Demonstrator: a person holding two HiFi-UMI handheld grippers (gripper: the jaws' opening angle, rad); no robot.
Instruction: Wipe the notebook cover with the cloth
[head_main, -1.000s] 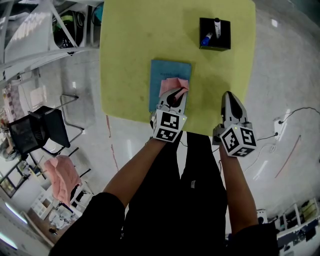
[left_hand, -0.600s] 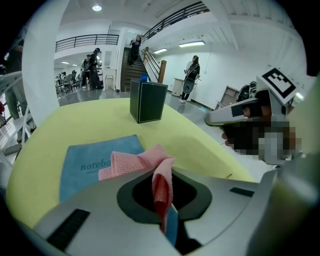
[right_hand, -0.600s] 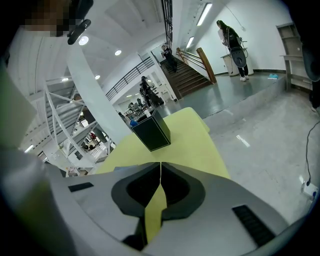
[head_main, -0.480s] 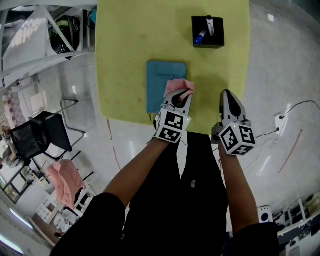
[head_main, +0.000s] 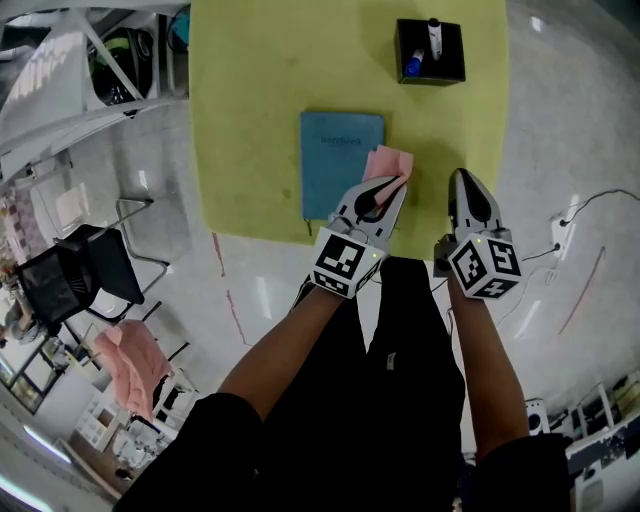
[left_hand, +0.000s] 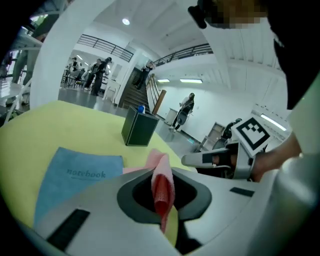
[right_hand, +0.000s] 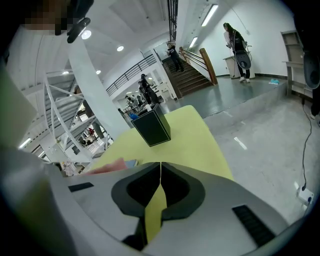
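Left claw (head_main: 384, 192), clamped on the pink cloth (head_main: 389, 162), slides off the blue notebook (head_main: 340, 165) onto bare yellow tabletop (head_main: 250, 120) at the cover's 4 o'clock, likely ending one wiping pass; right claw (head_main: 468, 188) waits closed and empty near the 5 o'clock edge

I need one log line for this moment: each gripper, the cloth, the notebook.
left gripper: shut on cloth | cloth: at notebook right edge | right gripper: shut, empty | notebook: flat on table
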